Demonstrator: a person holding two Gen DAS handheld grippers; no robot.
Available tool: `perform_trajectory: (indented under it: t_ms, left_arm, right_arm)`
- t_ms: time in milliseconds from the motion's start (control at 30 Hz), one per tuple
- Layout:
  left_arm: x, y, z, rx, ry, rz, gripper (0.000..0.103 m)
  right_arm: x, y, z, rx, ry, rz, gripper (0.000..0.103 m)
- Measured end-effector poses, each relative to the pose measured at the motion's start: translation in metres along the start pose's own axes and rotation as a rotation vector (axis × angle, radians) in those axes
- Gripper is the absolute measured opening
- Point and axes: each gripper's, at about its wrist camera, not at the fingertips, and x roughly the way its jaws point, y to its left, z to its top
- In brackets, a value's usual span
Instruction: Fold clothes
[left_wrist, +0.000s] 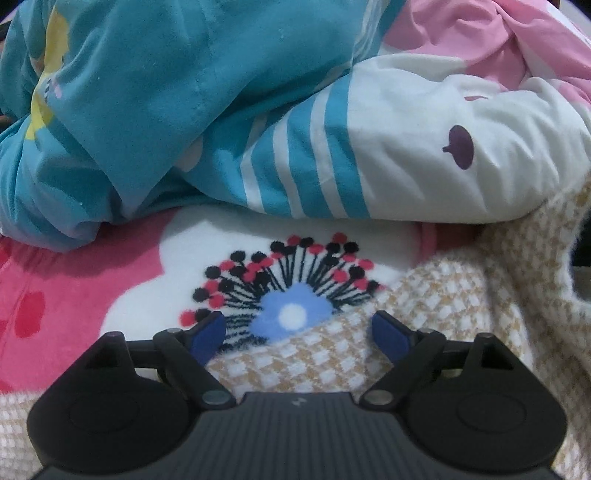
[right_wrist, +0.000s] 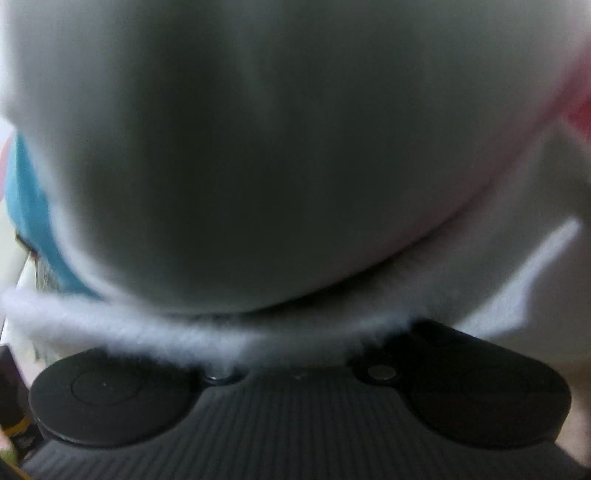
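Here, left gripper (left_wrist: 298, 329) apart over checked knit garment (left_wrist: 461, 295); right gripper state indiscernible behind white fleece (right_wrist: 258, 166)

no legible text, labels or numbers
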Motion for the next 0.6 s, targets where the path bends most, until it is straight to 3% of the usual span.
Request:
perform_trajectory:
  t_ms: [67, 133, 267, 433, 467, 600]
  left_arm:
    - [-0.003, 0.001, 0.0, -0.009, 0.006, -0.009, 0.087]
    - [-0.008, 0.002, -0.001, -0.016, 0.011, -0.015, 0.086]
    - [-0.026, 0.002, -0.007, -0.026, 0.004, -0.029, 0.086]
    - [-0.049, -0.009, -0.018, -0.018, -0.007, -0.074, 0.086]
    - [-0.052, -0.012, -0.018, -0.014, -0.004, -0.084, 0.086]
    - [-0.05, -0.022, -0.019, -0.005, -0.001, -0.093, 0.086]
  right_arm:
    - [-0.027, 0.005, 0.0, -0.027, 0.018, -0.035, 0.03]
    - [-0.059, 0.009, -0.004, -0.051, 0.018, -0.078, 0.036]
    - [-0.127, 0.009, -0.026, -0.089, -0.019, -0.224, 0.037]
    - [-0.17, -0.005, -0.037, -0.103, -0.058, -0.364, 0.037]
    - [-0.175, -0.015, -0.034, -0.096, -0.067, -0.363, 0.037]
    - [-0.131, 0.001, -0.003, -0.058, -0.037, -0.23, 0.037]
